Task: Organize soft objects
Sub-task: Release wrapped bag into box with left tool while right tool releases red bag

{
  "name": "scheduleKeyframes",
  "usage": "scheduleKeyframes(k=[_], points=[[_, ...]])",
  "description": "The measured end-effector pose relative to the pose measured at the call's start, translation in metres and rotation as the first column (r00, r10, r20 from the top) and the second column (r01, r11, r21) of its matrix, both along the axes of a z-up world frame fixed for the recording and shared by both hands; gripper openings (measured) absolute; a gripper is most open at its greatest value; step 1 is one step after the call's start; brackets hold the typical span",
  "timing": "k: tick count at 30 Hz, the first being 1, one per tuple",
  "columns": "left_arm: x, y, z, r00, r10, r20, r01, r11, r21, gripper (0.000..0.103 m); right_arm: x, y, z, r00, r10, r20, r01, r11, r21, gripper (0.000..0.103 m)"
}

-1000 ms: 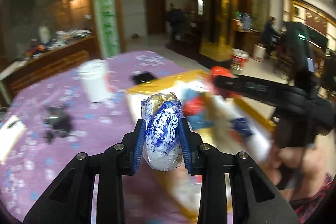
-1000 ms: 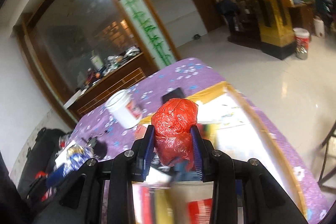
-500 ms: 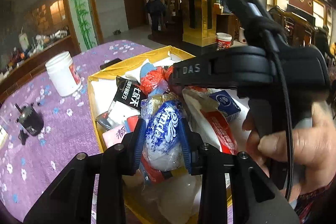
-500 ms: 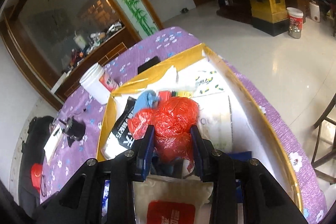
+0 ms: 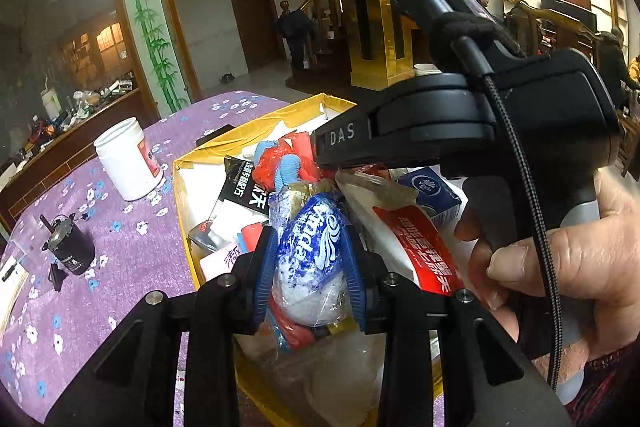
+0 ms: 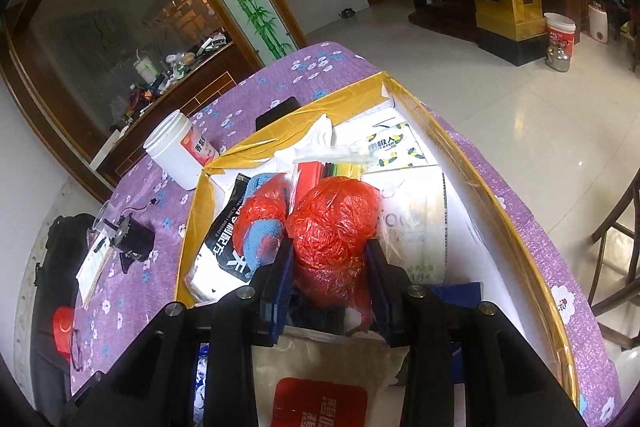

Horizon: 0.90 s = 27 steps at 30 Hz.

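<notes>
My left claw (image 5: 310,255) is clamped on a blue-and-white tissue pack (image 5: 310,247) in crinkled clear wrap; both blue pads press its sides, and it stands upright between them, just above the heap in the yellow-rimmed box (image 5: 182,187). Under and ahead of that claw lie a black packet (image 5: 244,187), a red-labelled tissue pack (image 5: 416,243) to its right and a small blue pack (image 5: 430,187) beyond that. To the claw's left, outside the box, a white jar (image 5: 128,159) and a small black motor (image 5: 70,247) sit on the purple flowered tabletop (image 5: 120,287).

My right claw (image 6: 330,259) has a crumpled red plastic bag (image 6: 334,227) between its pads, and its jaws are opening; the bag bulges up between them and rests on the things in the box (image 6: 500,203). Just left of this claw lies a blue cloth wrapped in red plastic (image 6: 262,223), just right of it a white tissue pack (image 6: 416,219). My right hand (image 5: 560,267) grips the handle at the right of the left view.
</notes>
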<state>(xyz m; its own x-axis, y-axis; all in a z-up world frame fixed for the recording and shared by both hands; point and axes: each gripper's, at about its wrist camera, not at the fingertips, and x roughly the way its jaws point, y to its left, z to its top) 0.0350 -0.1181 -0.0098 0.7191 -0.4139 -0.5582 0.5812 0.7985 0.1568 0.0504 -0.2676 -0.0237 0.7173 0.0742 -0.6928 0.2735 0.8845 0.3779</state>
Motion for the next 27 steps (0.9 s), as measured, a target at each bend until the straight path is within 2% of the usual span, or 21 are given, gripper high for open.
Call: scheduleKeyframes(k=[4, 6, 9, 11, 16, 17, 19, 20, 24, 27], points=[[-0.006, -0.001, 0.001, 1.000, -0.007, 0.010, 0.007, 1.000, 0.001, 0.030, -0.001, 0.001, 0.002, 1.000, -0.003, 0.004, 0.003, 1.000, -0.010, 0.039], [-0.007, 0.000, 0.002, 1.000, -0.012, 0.012, 0.012, 1.000, -0.002, 0.030, -0.003, 0.001, 0.003, 1.000, -0.004, 0.014, 0.005, 1.000, -0.016, 0.043], [-0.010, 0.000, 0.003, 1.000, -0.018, 0.014, 0.018, 1.000, -0.008, 0.030, -0.006, 0.003, 0.007, 0.999, 0.000, 0.038, 0.000, 1.000, -0.019, 0.053], [-0.009, 0.001, 0.004, 1.000, -0.021, 0.010, 0.021, 1.000, -0.016, 0.031, -0.007, 0.006, 0.011, 0.998, 0.004, 0.058, -0.002, 0.999, -0.036, 0.065], [-0.013, 0.009, 0.010, 1.000, -0.017, -0.005, 0.017, 0.999, -0.038, 0.033, -0.019, 0.010, 0.027, 0.992, -0.014, 0.126, 0.025, 0.996, -0.084, 0.075], [-0.014, 0.012, 0.012, 1.000, -0.018, -0.014, 0.018, 0.999, -0.041, 0.035, -0.024, 0.011, 0.031, 0.990, -0.017, 0.140, 0.030, 0.995, -0.094, 0.076], [-0.019, 0.020, 0.015, 1.000, -0.012, -0.025, 0.011, 0.999, -0.052, 0.055, -0.038, 0.013, 0.037, 0.985, -0.014, 0.170, 0.035, 0.992, -0.119, 0.081], [-0.024, 0.025, 0.017, 1.000, -0.007, -0.023, 0.006, 0.998, -0.062, 0.059, -0.048, 0.014, 0.040, 0.982, -0.015, 0.187, 0.041, 0.989, -0.139, 0.084], [-0.053, 0.051, 0.022, 0.999, 0.025, 0.024, -0.022, 0.995, -0.101, 0.082, -0.092, 0.016, 0.046, 0.967, -0.034, 0.254, 0.087, 0.976, -0.199, 0.087], [-0.078, 0.069, 0.017, 0.996, 0.035, 0.088, -0.027, 0.996, -0.088, 0.083, -0.134, 0.014, 0.041, 0.947, -0.083, 0.310, 0.144, 0.973, -0.182, 0.092]])
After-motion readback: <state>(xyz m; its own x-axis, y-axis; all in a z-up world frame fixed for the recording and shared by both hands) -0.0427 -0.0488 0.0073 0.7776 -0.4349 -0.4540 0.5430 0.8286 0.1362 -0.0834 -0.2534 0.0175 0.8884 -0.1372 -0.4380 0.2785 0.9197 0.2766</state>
